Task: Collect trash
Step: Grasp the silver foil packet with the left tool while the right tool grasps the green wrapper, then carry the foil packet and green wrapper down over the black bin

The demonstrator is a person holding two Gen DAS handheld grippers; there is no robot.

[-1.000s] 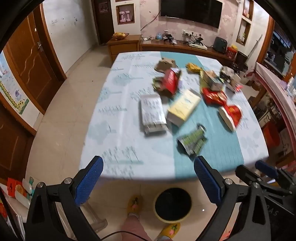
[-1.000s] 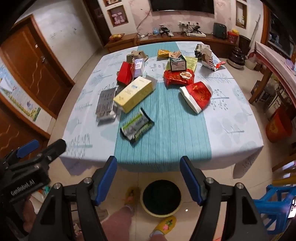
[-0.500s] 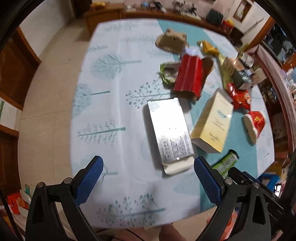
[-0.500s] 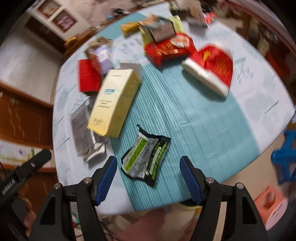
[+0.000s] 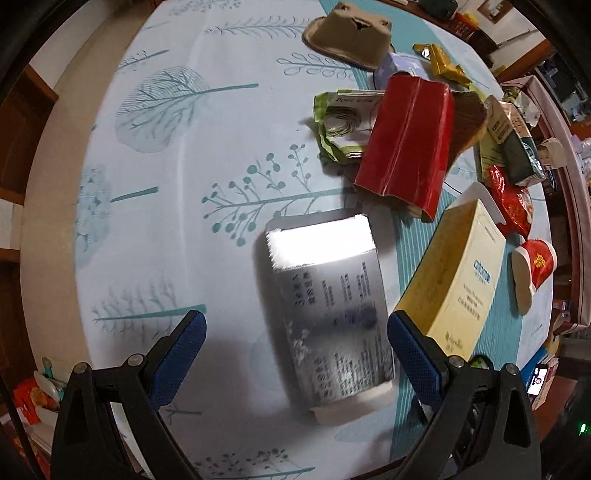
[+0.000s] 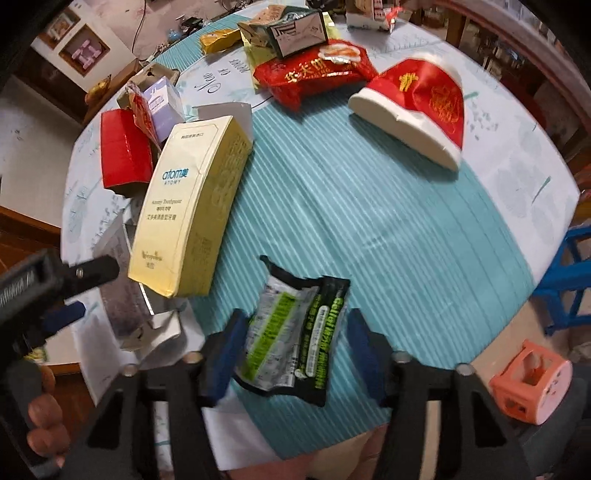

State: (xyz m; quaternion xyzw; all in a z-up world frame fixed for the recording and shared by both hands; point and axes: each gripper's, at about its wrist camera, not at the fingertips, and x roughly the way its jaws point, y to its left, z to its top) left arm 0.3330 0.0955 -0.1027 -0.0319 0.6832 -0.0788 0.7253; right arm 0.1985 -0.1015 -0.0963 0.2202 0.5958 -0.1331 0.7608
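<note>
My left gripper [image 5: 295,336] is open, low over a flat silver box [image 5: 328,306] that lies between its blue fingers on the tablecloth. My right gripper [image 6: 295,350] is open, its fingers on either side of a green and black wrapper [image 6: 295,332] near the table's front edge. A yellow toothpaste box [image 6: 188,210] lies between the two; it also shows in the left wrist view [image 5: 458,280]. The left gripper appears at the left edge of the right wrist view [image 6: 55,291].
More trash lies further back: a red carton [image 5: 406,144], a green pouch [image 5: 340,125], a cardboard egg tray [image 5: 347,33], a red snack bag [image 6: 314,74] and a red and white packet [image 6: 417,107]. A blue stool [image 6: 569,273] and a pink object [image 6: 528,387] stand beside the table.
Both grippers have moved forward and down over the table. The left one has closed in on the silver box, the right one on the green wrapper.
</note>
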